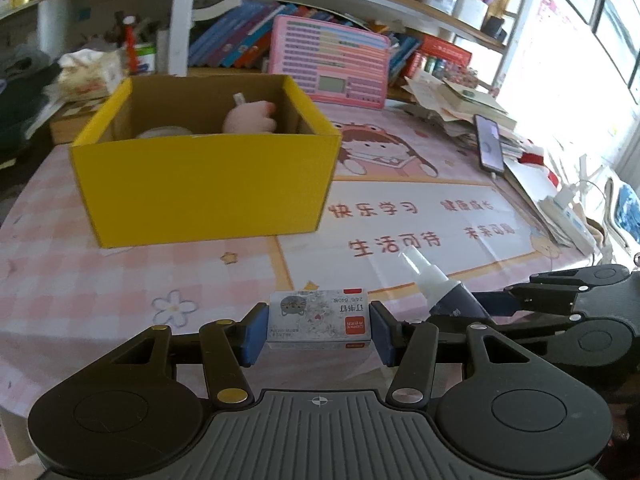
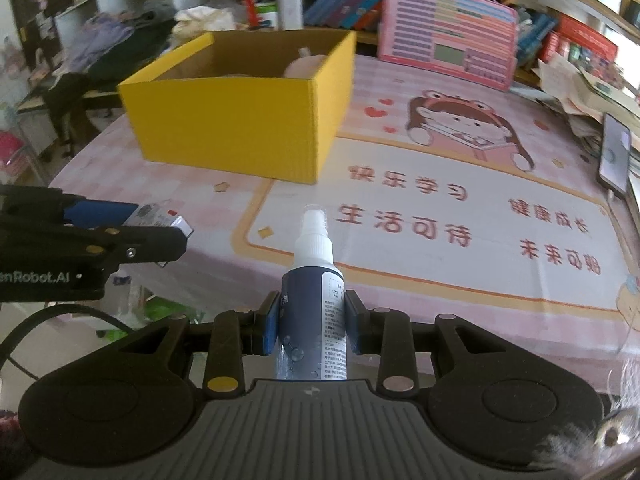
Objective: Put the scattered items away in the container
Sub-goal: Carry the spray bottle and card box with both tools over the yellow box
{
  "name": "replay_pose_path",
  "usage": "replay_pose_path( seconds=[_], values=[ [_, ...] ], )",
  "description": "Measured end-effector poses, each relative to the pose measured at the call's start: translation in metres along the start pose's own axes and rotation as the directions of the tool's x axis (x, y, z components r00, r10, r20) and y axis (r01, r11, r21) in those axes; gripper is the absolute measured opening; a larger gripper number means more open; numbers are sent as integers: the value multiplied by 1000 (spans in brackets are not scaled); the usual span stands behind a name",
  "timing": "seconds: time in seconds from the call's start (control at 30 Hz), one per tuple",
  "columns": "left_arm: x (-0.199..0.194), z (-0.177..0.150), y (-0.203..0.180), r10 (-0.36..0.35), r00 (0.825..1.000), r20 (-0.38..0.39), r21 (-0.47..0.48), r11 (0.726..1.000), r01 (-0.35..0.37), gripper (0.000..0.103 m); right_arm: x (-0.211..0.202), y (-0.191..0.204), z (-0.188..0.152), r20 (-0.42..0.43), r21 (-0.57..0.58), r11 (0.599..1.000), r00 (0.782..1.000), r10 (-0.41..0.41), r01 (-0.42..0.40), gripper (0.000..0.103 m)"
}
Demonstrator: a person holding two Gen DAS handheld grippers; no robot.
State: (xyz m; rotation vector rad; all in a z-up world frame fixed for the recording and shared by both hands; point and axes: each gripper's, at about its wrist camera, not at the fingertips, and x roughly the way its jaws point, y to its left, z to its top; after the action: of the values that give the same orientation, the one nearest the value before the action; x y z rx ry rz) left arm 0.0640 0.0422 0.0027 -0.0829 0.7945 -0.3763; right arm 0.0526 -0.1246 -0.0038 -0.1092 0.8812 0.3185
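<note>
Left gripper (image 1: 318, 326) clamped on small staple box (image 1: 319, 318), held above pink worktop (image 1: 120, 280). Right gripper (image 2: 311, 322) closed around spray bottle (image 2: 314, 300), nozzle forward. Yellow box (image 1: 204, 184) ahead, plush toy (image 1: 250, 118) inside.

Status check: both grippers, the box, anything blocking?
Left gripper shut on staple box. Right gripper shut on spray bottle. Yellow box ahead, open, already holding items. Mat between looks clear.
</note>
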Motion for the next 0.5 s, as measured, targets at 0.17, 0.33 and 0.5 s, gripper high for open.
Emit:
replay_pose_path(
  seconds=[0.17,0.33,0.5],
  values=[
    [-7,-4,10,26,1000,6,-19,999,-26,52,3,16,3,3,-42,998,999,36,-36,31],
    [-16,-8,23,60,998,11,-36,998,-59,52,8,29,7,5,-67,995,998,69,-69,31],
    [-25,-10,37,103,994,25,-63,993,-101,52,13,44,13,11,-110,988,994,108,-106,31]
  ],
)
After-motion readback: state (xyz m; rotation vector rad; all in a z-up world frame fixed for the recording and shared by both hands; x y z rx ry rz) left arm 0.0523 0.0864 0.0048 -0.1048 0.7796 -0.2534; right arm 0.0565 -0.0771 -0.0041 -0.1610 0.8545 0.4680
